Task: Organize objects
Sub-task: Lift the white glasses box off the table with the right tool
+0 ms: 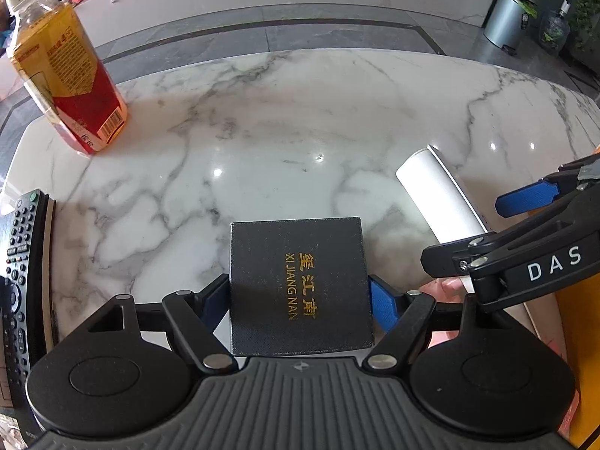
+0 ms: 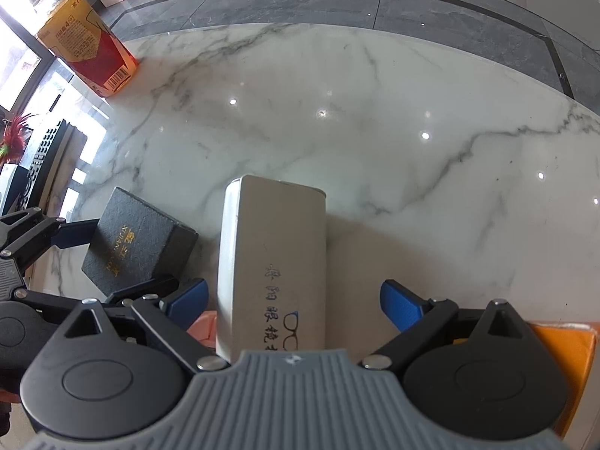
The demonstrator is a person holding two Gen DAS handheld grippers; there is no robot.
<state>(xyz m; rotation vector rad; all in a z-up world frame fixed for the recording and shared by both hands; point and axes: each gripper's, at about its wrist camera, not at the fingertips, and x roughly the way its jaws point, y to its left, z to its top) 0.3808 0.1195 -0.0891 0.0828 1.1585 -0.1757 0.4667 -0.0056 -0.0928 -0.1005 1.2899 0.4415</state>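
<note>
Left wrist view: a square black textured box with gold lettering (image 1: 300, 285) sits on the white grey-veined marble tabletop (image 1: 262, 142), near its front edge, between the blue pads of the left gripper (image 1: 300, 300). The left pad (image 1: 215, 302) lies flush against the box's left side and the right pad (image 1: 384, 302) meets its right side, so the jaws, though wide, appear clamped on the box; whether the box is lifted or resting cannot be told. Just right of it lies a long pale grey-white rectangular case (image 1: 438, 195), angled away across the marble. Over that case reaches the right gripper (image 1: 483, 232), one blue pad and one black finger visible. Right wrist view: the same pale case (image 2: 277, 258), printed with dark characters and a small spectacles outline, runs lengthways between the right gripper's (image 2: 296, 303) blue pads; a gap shows on each side, wider on the right, so these jaws stand apart and press nothing. The black box (image 2: 138, 240) lies just left of the case, with the left gripper (image 2: 123, 258) on it. Farther out, at the table's far left, stands a clear plastic bottle with an orange-and-red label (image 1: 67, 78). A black remote control with many buttons (image 1: 18, 281) lies at the left edge. An orange flat object (image 2: 566, 356) shows beside the right gripper, lower right. Grey and white tiled floor (image 1: 262, 33) lies beyond the table.
</note>
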